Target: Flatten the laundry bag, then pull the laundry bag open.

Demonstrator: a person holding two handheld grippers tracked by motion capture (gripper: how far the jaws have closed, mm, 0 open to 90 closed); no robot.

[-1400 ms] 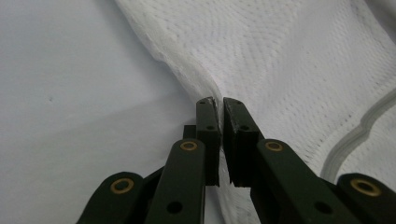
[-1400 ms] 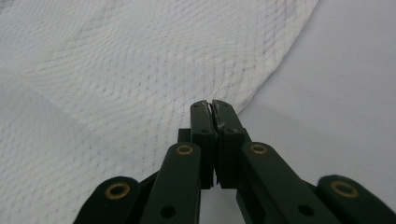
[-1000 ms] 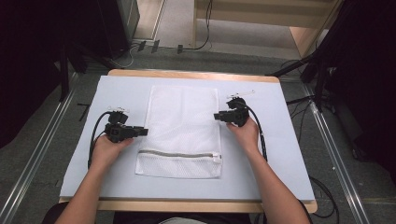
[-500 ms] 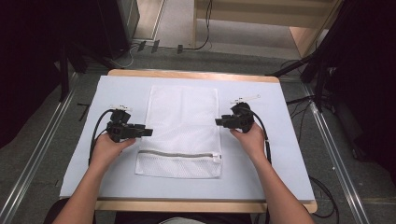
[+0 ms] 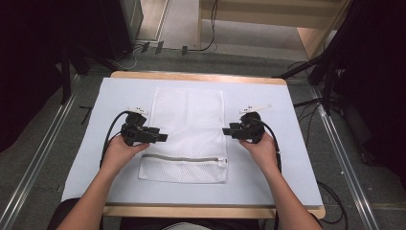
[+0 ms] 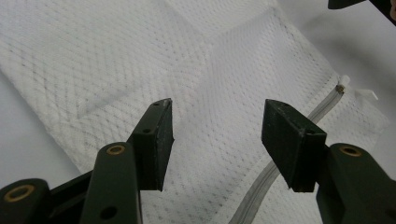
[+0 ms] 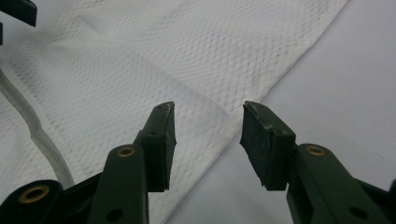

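- The left claw (image 5: 163,137) stands spread with nothing pinched; its jaws have just been opening. In the left gripper view the two black, blocky jaws hang over the mesh bag (image 6: 219,74) without pressing it.
- The right claw (image 5: 227,131) is spread too, jaws just opened further, nothing between the pads. In the right gripper view its jaws straddle the bag's side edge, one over mesh, the other over bare sheet.
- The mesh bag (image 5: 188,129) is white, fine netted fabric, rectangular, lying flat in the middle of the surface, between the two claws. Fold creases cross it.
- A pale grey zipper (image 5: 184,159) runs across the bag near its near end; its pull (image 6: 342,87) sits at the end of the track, with a small white tab beside it. The bag looks flat; whether anything is inside I cannot tell.
- The surface (image 5: 287,163) is a smooth light blue-grey sheet on a wooden top, whose edge shows at the far and near sides. Bare sheet lies to the left and right of the bag.
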